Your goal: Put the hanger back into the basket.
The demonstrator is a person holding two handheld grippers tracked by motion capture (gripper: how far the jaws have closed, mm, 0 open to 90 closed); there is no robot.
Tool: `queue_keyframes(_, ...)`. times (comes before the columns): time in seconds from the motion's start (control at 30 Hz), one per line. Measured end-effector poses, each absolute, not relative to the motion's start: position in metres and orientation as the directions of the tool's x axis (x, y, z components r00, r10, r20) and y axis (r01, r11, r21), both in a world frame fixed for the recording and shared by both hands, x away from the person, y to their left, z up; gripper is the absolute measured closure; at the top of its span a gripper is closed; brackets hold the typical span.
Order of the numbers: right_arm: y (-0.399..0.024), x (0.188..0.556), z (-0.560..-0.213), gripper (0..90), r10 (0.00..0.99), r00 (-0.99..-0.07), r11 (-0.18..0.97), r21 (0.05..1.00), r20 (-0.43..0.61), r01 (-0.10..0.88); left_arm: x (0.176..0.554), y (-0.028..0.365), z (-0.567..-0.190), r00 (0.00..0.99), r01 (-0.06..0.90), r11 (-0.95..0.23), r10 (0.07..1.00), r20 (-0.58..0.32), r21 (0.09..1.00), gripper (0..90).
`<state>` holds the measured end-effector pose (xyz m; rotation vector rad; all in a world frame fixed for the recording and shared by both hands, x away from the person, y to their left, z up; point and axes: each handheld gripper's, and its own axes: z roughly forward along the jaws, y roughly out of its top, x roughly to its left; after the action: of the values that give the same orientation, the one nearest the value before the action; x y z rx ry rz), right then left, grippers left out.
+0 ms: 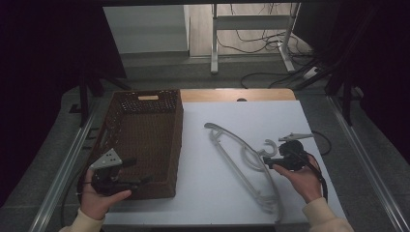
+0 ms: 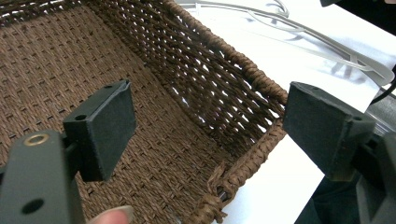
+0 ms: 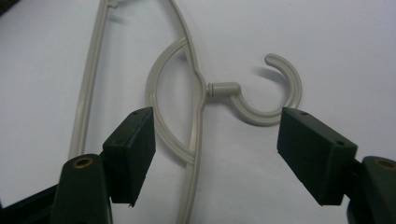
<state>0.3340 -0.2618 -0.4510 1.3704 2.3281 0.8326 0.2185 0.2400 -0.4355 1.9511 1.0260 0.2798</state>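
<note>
The work is looking to be at its beginning: the pale plastic hanger is still lying flat on the white desk, to the right of the basket, and nothing is lifted yet. Nearest to the person, the right gripper is pointing at the hanger's neck, its fingers standing wide apart on both sides of the hook and not touching it; nothing is being held. On the other side, the left gripper is hovering over the near corner of the woven brown basket, its fingers also wide open and holding nothing. What is remaining, I judge, is to close on the hanger, to lift it and to carry it over into the basket. Farther from the person, the inside of the basket is showing its woven bottom and walls, with nothing lying in it as far as I can see.
</note>
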Motion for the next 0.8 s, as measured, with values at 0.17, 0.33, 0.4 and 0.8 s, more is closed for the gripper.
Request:
queue_keyframes(0.17,-0.252,0.346,-0.458,29.8,0.872,-0.489,0.389,0.594,0.008,0.704,0.218,0.240,-0.436,0.630,0.555,-0.263,0.752,-0.193,0.789,17.4)
queue_keyframes(0.33,-0.244,0.355,-0.464,31.0,0.872,-0.489,0.404,0.560,0.003,0.724,0.218,0.241,-0.436,0.628,0.556,-0.262,0.754,-0.192,0.788,17.4)
queue_keyframes(0.4,-0.242,0.359,-0.467,31.0,0.873,-0.488,0.410,0.544,0.000,0.732,0.218,0.241,-0.436,0.627,0.557,-0.262,0.755,-0.192,0.788,17.4)
queue_keyframes(0.8,-0.233,0.371,-0.484,46.9,0.872,-0.489,0.433,0.451,0.010,0.780,0.219,0.240,-0.438,0.630,0.559,-0.272,0.753,-0.189,0.784,17.4)
